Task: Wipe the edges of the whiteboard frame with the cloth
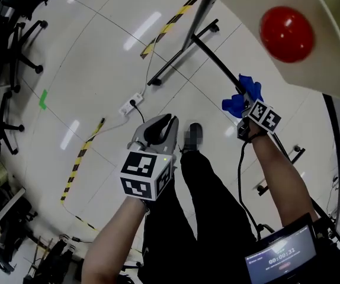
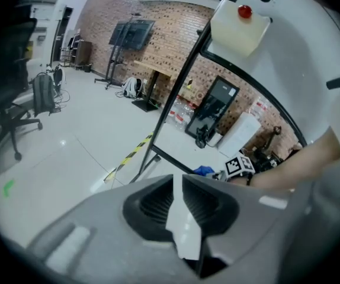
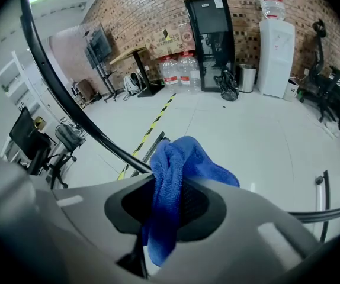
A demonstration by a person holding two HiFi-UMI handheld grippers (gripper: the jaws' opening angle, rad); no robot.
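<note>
The cloth, a single blue one, is pinched between the jaws of the right gripper. A bunched fold is left standing out past the jaw tips, so fabric, not metal, would meet the whiteboard frame. In the right gripper view the fold is seen right against the black frame bar, though actual contact cannot be confirmed. The gripper is angled steeply down toward the bar, which suits a wipe along its length. A stroke along this edge is judged to be in hand.

The left gripper is held well away from the frame, over open floor. Its jaws are pressed together with nothing between them. It is judged to be kept clear because the wipe needs only one tool.

Counted: two grippers, one cloth and one whiteboard. One red knob is seen on a white piece above the frame. On the floor beyond the frame lie one power strip and one green mark. At least two strips of yellow-and-black tape are also laid there.
</note>
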